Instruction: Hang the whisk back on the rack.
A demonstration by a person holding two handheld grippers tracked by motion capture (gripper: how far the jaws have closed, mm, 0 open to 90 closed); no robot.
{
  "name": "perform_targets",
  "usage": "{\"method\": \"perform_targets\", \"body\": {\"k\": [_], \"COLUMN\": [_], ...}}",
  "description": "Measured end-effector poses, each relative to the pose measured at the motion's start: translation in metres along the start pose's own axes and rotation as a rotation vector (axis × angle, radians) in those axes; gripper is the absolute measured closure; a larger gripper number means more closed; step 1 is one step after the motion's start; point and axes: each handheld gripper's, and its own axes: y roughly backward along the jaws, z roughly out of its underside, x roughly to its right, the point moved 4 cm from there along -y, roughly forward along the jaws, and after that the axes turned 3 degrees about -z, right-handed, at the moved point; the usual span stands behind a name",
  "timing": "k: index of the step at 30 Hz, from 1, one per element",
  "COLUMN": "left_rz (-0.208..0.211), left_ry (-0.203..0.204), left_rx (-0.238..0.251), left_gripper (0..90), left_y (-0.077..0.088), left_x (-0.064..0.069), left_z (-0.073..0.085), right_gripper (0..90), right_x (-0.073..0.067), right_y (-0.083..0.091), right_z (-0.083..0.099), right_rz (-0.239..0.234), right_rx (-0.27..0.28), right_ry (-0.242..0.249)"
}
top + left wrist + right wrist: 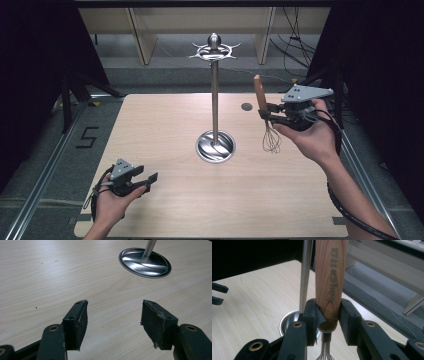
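A whisk (262, 102) with a wooden handle (331, 277) and wire loops (271, 140) hangs upright above the table's right side. My right gripper (265, 114) is shut on the lower end of that handle, wires pointing down (325, 353). A tall metal stand (214, 100) with hooks at its top (214, 50) rises from a round steel base (215, 146) at the table's middle; its pole (305, 277) is just left of the whisk in the right gripper view. My left gripper (152, 181) rests low at the front left, open and holding nothing (113, 322).
The light wooden table (165, 120) has a small dark round hole (246, 106) near its far right. Metal rails (45, 170) run along the floor at the left, with dark curtains on both sides. The stand's base (145, 262) lies ahead of the left gripper.
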Motion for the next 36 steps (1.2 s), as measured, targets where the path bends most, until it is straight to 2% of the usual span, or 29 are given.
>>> {"method": "perform_targets", "body": {"k": [1, 2, 3, 4, 5, 7, 9, 10, 12, 13, 14, 16, 20, 21, 22, 24, 26, 27, 28, 30, 32, 33, 36], "left_rz": [0.001, 0.001, 0.0, 0.001, 0.0, 0.0, 0.0, 0.0, 0.0, 0.0, 0.0, -0.002, 0.001, 0.0, 0.001, -0.003, 0.0, 0.0, 0.0, 0.001, 0.001, 0.0, 0.001], "left_ry": [0.0, 0.001, 0.001, 0.0, 0.0, 0.0, 0.001, -0.001, 0.0, 0.0, 0.0, 0.0, 0.0, 0.0, 0.0, 0.0, 0.0, 0.0, 0.0, 0.0, 0.0, 0.0, -0.007], "left_rx": [0.0, 0.0, 0.001, 0.001, 0.0, 0.0, 0.0, 0.001, 0.001, 0.001, 0.001, 0.003, 0.002, 0.001, 0.001, 0.003, 0.001, 0.002, 0.003, 0.004, 0.004, 0.004, 0.005], "left_gripper": [37.2, 37.2, 37.2, 37.2, 37.2, 37.2, 37.2, 37.2, 37.2, 37.2, 37.2, 37.2, 37.2, 37.2, 37.2, 37.2, 37.2, 37.2, 37.3, 37.2, 37.2, 37.2, 37.2], "left_y": [0.0, 0.0, 0.0, 0.0, 0.0, 0.0, 0.0, 0.0, 0.0, 0.0, 0.0, 0.0, 0.0, 0.0, 0.0, 0.0, 0.0, 0.0, 0.0, 0.0, 0.0, 0.0, 0.0], "left_x": [0.0, 0.0, 0.0, 0.0, 0.0, 0.0, 0.0, 0.0, 0.0, 0.0, 0.0, 0.0, 0.0, 0.0, 0.0, 0.0, 0.0, 0.0, 0.0, -0.001, -0.001, -0.001, -0.001], "left_z": [0.0, 0.0, 0.0, 0.0, 0.0, 0.0, 0.0, 0.0, 0.0, 0.0, 0.0, 0.0, 0.0, 0.0, 0.0, 0.0, 0.0, 0.0, 0.0, 0.0, 0.0, 0.0, -0.001], "right_gripper": [69.9, 69.9, 69.9, 69.9, 69.9, 69.9, 69.9, 69.9, 69.9, 69.9, 69.9, 69.9, 69.9, 70.0, 69.9, 69.9, 69.9, 69.9, 69.9, 70.0, 69.9, 69.9, 69.9], "right_x": [-0.001, 0.0, 0.0, 0.0, 0.001, -0.001, 0.0, -0.001, 0.0, -0.002, 0.001, -0.002, 0.0, 0.0, -0.001, 0.0, 0.0, 0.001, 0.0, -0.001, -0.002, 0.0, 0.0], "right_y": [0.001, 0.0, -0.001, 0.0, 0.0, -0.001, 0.0, 0.0, -0.002, -0.001, -0.002, -0.002, -0.001, -0.002, -0.002, -0.002, -0.002, -0.003, -0.003, -0.004, -0.004, -0.004, -0.005], "right_z": [0.0, -0.002, -0.003, -0.003, -0.004, -0.006, -0.007, -0.007, -0.009, -0.009, -0.011, -0.011, -0.014, -0.015, -0.016, -0.017, -0.018, -0.02, -0.02, -0.021, -0.022, -0.023, -0.025], "right_rz": [-0.002, 0.012, 0.014, -0.001, 0.003, 0.007, -0.007, -0.011, 0.007, -0.011, -0.003, -0.001, -0.006, -0.003, -0.021, -0.004, -0.016, -0.012, -0.013, -0.008, -0.027, -0.019, -0.023], "right_rx": [-0.009, 0.009, 0.017, -0.001, 0.005, 0.008, -0.001, -0.007, 0.02, -0.004, 0.013, 0.01, 0.005, 0.016, 0.001, 0.014, 0.001, 0.012, 0.009, 0.021, 0.0, 0.003, 0.006], "right_ry": [-0.017, 0.001, -0.001, -0.007, 0.005, -0.018, -0.011, -0.025, -0.01, -0.035, -0.008, -0.038, -0.018, -0.032, -0.034, -0.043, -0.052, -0.037, -0.056, -0.06, -0.073, -0.057, -0.059]}}
